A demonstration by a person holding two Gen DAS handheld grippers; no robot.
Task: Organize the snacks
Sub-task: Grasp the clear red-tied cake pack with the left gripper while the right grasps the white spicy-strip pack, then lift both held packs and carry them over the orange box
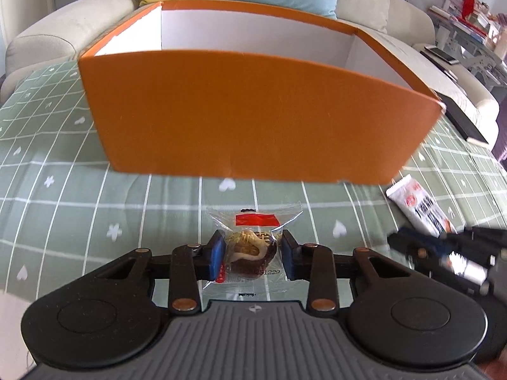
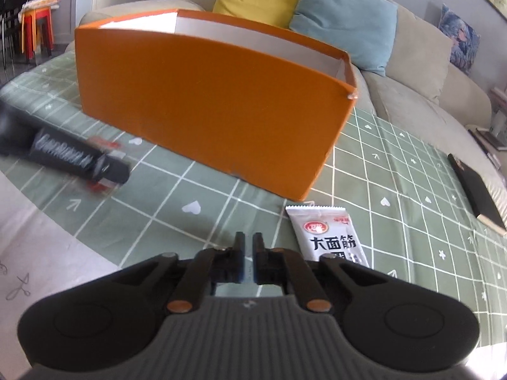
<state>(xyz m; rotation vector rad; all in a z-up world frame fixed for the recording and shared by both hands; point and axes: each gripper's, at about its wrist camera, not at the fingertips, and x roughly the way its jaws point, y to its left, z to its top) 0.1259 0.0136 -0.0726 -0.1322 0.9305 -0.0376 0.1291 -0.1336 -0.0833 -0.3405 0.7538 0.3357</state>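
Snack pkt (image 1: pixel 252 247) pinched in left claw (image 1: pixel 253 255); right claw (image 2: pixel 248 261) nearly closed, empty.

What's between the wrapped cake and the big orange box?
Nothing but bare green checked tablecloth. The left wrist view shows it running clear from the wrapped cake in the left gripper up to the orange box.

Green grid tablecloth (image 2: pixel 396 171) carries orange box (image 2: pixel 206 110), white snack pkt (image 2: pixel 323 234), black notebook (image 2: pixel 475 190).
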